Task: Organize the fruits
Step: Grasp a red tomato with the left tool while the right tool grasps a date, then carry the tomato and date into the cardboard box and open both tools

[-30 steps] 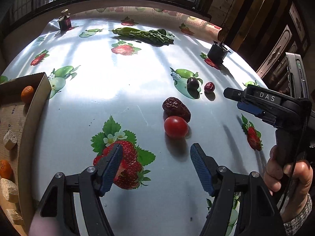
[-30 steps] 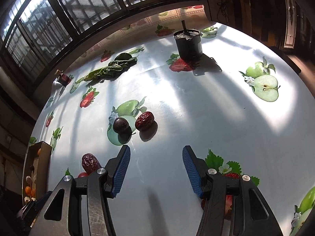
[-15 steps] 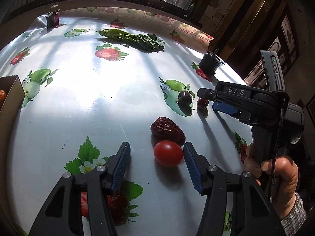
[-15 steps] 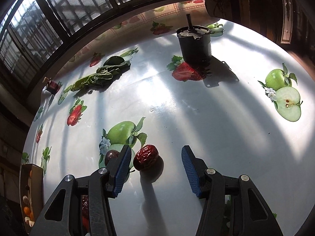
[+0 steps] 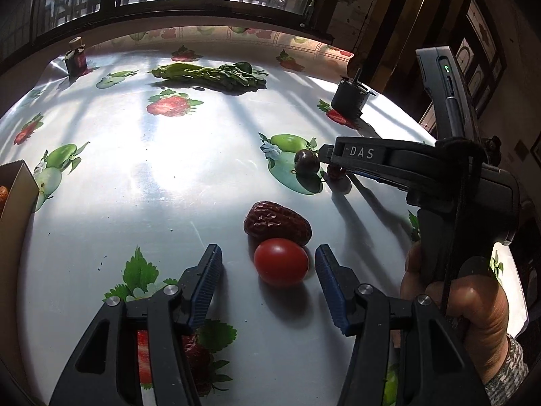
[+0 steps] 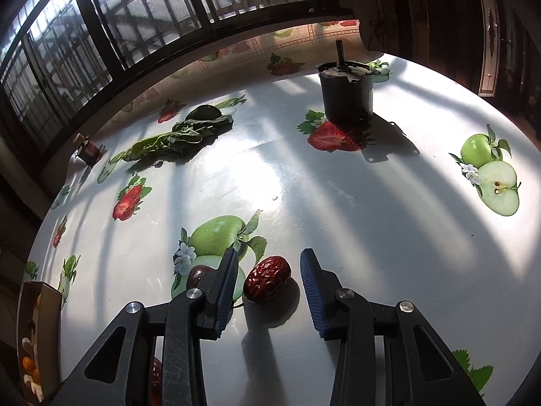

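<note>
My left gripper (image 5: 268,267) is open with its blue pads on either side of a red cherry tomato (image 5: 281,262) on the table, not touching it. A wrinkled red date (image 5: 277,223) lies just behind the tomato. My right gripper (image 6: 267,279) is open around a second red date (image 6: 267,279) on the table, with a dark plum (image 6: 197,275) just left of its left finger. In the left wrist view the right gripper's body (image 5: 405,165) reaches toward the plum (image 5: 306,162) and hides most of that date.
A cardboard box (image 5: 17,182) holding orange fruits and pale pieces sits at the table's left edge; it also shows in the right wrist view (image 6: 37,331). Leafy greens (image 5: 209,76), a small jar (image 5: 76,61) and a black pot (image 6: 346,93) stand at the back.
Both grippers moved forward and down. The left now brackets the tomato; the right now brackets the date beside the plum. Both stayed open.
</note>
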The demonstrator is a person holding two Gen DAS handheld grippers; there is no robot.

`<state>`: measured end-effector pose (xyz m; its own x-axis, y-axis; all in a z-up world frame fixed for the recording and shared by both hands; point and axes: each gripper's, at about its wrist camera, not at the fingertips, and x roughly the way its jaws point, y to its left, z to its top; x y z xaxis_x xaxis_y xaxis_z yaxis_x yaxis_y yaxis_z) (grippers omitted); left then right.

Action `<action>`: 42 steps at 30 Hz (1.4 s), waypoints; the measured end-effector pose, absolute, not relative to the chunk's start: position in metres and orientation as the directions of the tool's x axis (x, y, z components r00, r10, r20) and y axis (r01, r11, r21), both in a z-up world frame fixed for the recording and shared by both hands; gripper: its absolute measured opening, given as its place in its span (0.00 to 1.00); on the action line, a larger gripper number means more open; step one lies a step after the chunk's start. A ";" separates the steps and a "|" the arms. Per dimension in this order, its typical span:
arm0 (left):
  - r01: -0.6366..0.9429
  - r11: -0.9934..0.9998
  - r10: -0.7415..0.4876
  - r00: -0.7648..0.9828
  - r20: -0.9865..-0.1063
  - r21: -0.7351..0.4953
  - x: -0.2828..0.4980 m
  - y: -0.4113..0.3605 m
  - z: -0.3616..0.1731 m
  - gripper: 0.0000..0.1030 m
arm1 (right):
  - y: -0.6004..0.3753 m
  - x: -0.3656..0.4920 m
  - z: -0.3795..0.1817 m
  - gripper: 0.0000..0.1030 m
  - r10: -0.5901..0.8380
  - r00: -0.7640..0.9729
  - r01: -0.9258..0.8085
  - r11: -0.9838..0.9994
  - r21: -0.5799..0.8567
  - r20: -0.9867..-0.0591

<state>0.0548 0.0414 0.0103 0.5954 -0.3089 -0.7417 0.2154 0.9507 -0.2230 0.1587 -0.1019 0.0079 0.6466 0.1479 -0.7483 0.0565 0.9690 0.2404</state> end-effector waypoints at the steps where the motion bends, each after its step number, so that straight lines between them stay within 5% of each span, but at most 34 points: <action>1: 0.229 0.951 -0.307 0.592 -0.745 -0.209 0.053 0.038 0.010 0.49 | -0.099 0.158 0.008 0.32 0.136 0.649 0.052 0.974 0.222 -0.749; 2: 0.242 0.948 -0.311 0.585 -0.749 -0.206 0.052 0.036 0.010 0.29 | -0.095 0.157 0.008 0.30 0.127 0.648 0.041 0.979 0.200 -0.751; 13: 0.170 0.929 -0.365 0.565 -0.739 -0.329 0.051 0.066 0.013 0.29 | -0.094 0.148 0.008 0.26 0.130 0.653 0.039 0.978 0.204 -0.747; 42: 0.175 0.919 -0.385 0.592 -0.708 -0.353 0.043 0.071 0.025 0.29 | -0.097 0.127 0.029 0.26 0.070 0.673 0.068 0.985 0.156 -0.736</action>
<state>0.0429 0.0710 0.0247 0.5916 -0.3849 -0.7084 0.1749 0.9190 -0.3533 0.1265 -0.0974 0.0295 0.6732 0.0701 -0.7361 0.0680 0.9854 0.1560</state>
